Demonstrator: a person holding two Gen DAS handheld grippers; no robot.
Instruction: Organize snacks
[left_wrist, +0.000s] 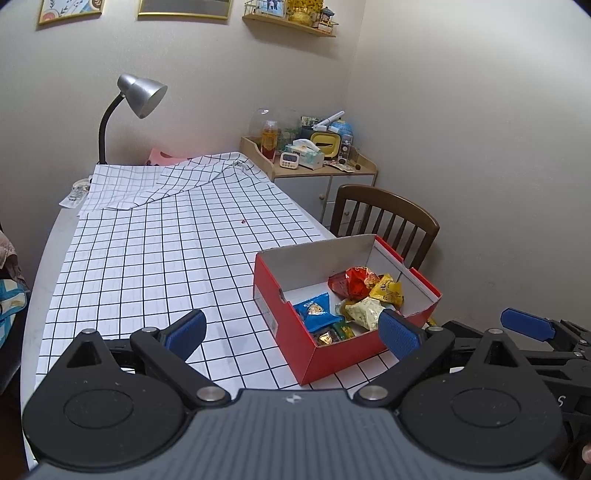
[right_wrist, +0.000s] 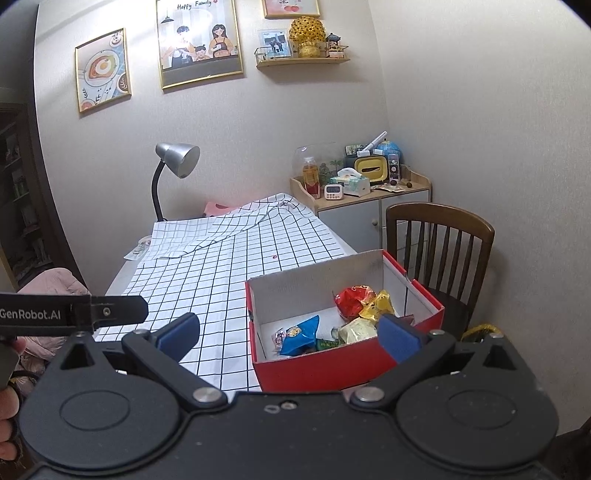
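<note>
2 sets of blue pads (left_wrist: 188, 328) spread wide, nothing pinched in either. Left gripper (left_wrist: 293, 330) released and empty, framing the near corner of the red box (left_wrist: 343, 354) at lower centre of the left wrist view. Right gripper (right_wrist: 287, 334) equally slack and empty, framing the same box head-on.

Inside that box, lower right of both frames: a blue packet (left_wrist: 314, 312) at the near side, a pale packet (left_wrist: 364, 312) just beside it, a red packet (left_wrist: 351, 282) and a yellow packet (left_wrist: 388, 290) piled toward the far right wall, and smaller wrapped pieces tucked under the blue one. No loose snack seen on the checked tablecloth (left_wrist: 147, 258).

Risks, as a judgement:
- Box apparently near the right edge of the table, close to the wooden chair (left_wrist: 388, 206), so easily shoved over by a careless reach with jaws this wide.
- Puffy packets likely crushed or burst by too hard a squeeze.
- 2 packets possibly snagged at once in the crowded pile, then 1 dropped outside the box.
- A clash between the 2 grippers also possible, being so near each other.

Both grippers held low at the bottom of their frames, side by side, aimed forward and slightly down at the box. Hovered short of it, apparently apart from the cardboard. Part of a hand (right_wrist: 7, 410) glimpsed at the lower left edge of the right wrist view, behind the left gripper's handle.
</note>
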